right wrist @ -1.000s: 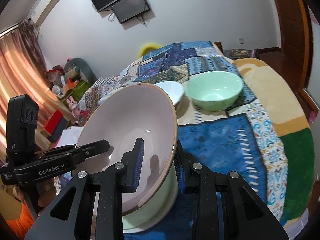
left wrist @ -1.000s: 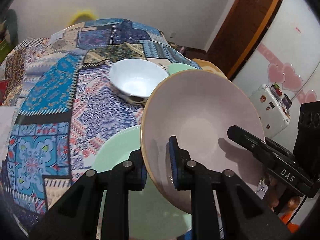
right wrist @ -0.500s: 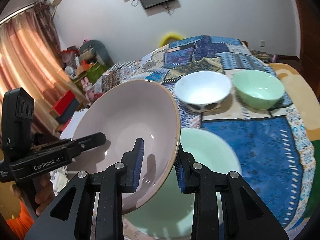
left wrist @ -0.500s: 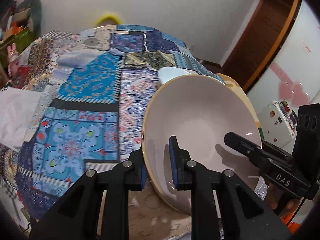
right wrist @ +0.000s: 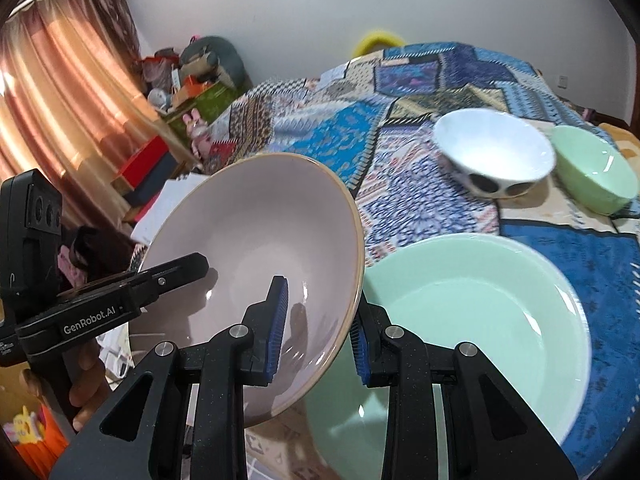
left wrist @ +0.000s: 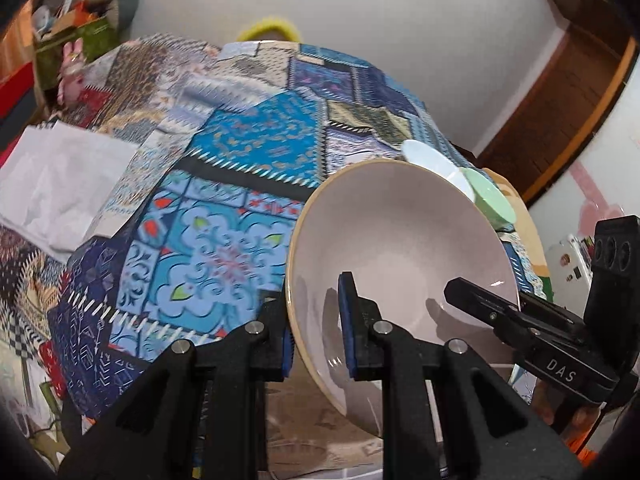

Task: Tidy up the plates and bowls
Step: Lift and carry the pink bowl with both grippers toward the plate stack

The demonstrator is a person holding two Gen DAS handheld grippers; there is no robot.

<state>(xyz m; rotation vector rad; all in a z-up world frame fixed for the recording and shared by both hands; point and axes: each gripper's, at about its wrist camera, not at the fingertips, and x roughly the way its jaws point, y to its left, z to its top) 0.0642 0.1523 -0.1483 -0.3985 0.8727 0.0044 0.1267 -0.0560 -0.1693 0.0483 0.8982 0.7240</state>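
I have the pink bowl (left wrist: 400, 248) pinched by its rim from both sides, tilted and lifted clear of the patchwork bedspread (left wrist: 224, 216). My left gripper (left wrist: 316, 320) clamps the rim's near left edge, one blue pad inside the bowl and one outside. From that camera I see my right gripper (left wrist: 516, 320) reaching in over the far rim, and past the bowl only slivers of the white bowl (left wrist: 432, 160) and the small green bowl (left wrist: 492, 200). A white paper (left wrist: 56, 184) lies on the bedspread far left.

My right gripper's camera shows more. At its left, my left gripper (right wrist: 172, 272) bites the opposite rim, my fingers (right wrist: 86, 380) wrapped on its handle. My right gripper (right wrist: 318, 328) is closed on the rim too. Right of the held bowl sits a large green plate (right wrist: 480, 304), which the left camera misses entirely. Beyond it the white bowl (right wrist: 496, 152) and small green bowl (right wrist: 592, 168) stand side by side, fully visible.
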